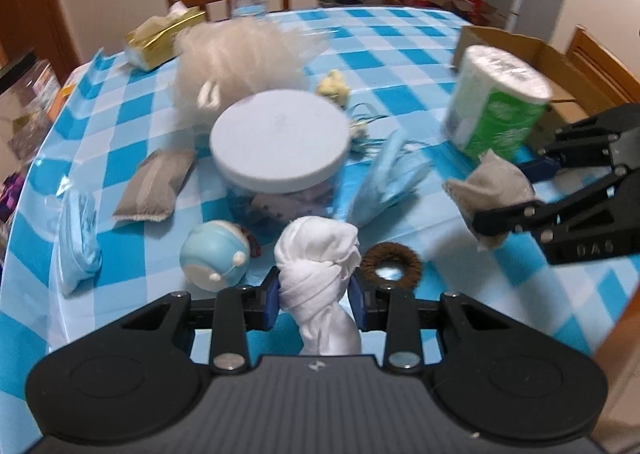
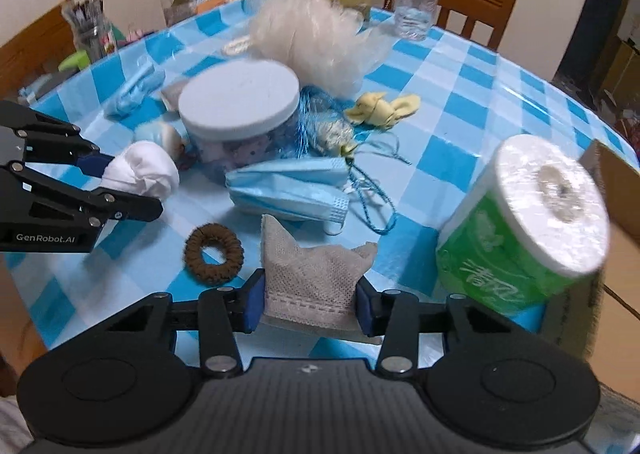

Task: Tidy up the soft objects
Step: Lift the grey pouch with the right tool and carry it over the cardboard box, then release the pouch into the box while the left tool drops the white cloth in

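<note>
My left gripper (image 1: 314,300) is shut on a knotted white cloth (image 1: 320,258), lifted a little above the checked table; the same cloth (image 2: 140,170) shows at the left of the right wrist view. My right gripper (image 2: 310,304) is shut on a grey mesh sachet (image 2: 310,274), seen again at the right of the left wrist view as the sachet (image 1: 490,190). A brown hair tie (image 2: 214,252) lies between the two grippers. A second grey sachet (image 1: 154,186) rests left of the lidded jar (image 1: 280,142).
On the table lie a blue face mask (image 2: 288,190), a fluffy white puff (image 2: 316,42), a yellow cloth (image 2: 380,108), a round blue toy (image 1: 216,250) and another rolled blue mask (image 1: 78,238). A wrapped paper roll (image 2: 528,222) stands by a cardboard box (image 1: 516,50) at the right.
</note>
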Demonstrator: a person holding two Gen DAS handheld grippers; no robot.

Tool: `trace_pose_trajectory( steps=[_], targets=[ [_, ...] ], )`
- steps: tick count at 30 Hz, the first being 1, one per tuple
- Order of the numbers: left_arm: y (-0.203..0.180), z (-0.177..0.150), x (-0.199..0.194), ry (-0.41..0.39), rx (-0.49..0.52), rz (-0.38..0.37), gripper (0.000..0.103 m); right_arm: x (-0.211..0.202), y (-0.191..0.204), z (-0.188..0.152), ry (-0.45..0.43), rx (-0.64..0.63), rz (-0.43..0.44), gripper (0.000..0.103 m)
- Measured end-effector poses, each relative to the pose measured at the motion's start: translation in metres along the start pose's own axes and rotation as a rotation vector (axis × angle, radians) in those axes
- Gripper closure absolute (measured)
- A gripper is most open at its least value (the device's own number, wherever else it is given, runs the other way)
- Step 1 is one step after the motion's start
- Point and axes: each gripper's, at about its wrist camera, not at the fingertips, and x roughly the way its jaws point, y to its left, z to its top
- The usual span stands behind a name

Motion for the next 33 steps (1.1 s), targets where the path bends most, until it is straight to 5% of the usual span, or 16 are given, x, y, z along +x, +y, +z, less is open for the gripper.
trace_pose_trajectory(
  steps=[6, 12, 18, 24, 26, 28, 29, 33],
  targets=[
    [-0.020, 0.018, -0.029, -0.008, 0.103, -0.074, 0.070, -0.049, -0.019, -0.001, -0.037, 0.089, -0.015, 0.053],
    [-0.058, 0.040, -0.045, -0.032, 0.164, -0.131, 0.070, -0.095, -0.064, -0.011, -0.082, 0.130, -0.125, 0.053],
    [-0.103, 0.067, -0.043, -0.071, 0.137, -0.130, 0.070, -0.117, -0.128, -0.021, -0.109, 0.155, -0.222, 0.053],
    [-0.151, 0.099, -0.030, -0.097, 0.119, -0.117, 0.070, -0.115, -0.183, -0.025, -0.127, 0.167, -0.232, 0.052],
    [-0.164, 0.109, -0.027, -0.103, 0.113, -0.117, 0.070, -0.110, -0.194, -0.027, -0.127, 0.164, -0.225, 0.045],
    [-0.176, 0.120, -0.022, -0.108, 0.113, -0.119, 0.070, -0.105, -0.202, -0.031, -0.128, 0.168, -0.192, 0.014],
    [-0.182, 0.126, -0.019, -0.109, 0.119, -0.116, 0.070, -0.104, -0.204, -0.034, -0.131, 0.175, -0.173, 0.007],
    [-0.205, 0.151, -0.006, -0.121, 0.144, -0.110, 0.070, -0.112, -0.204, -0.048, -0.177, 0.177, -0.111, 0.000]
  ],
)
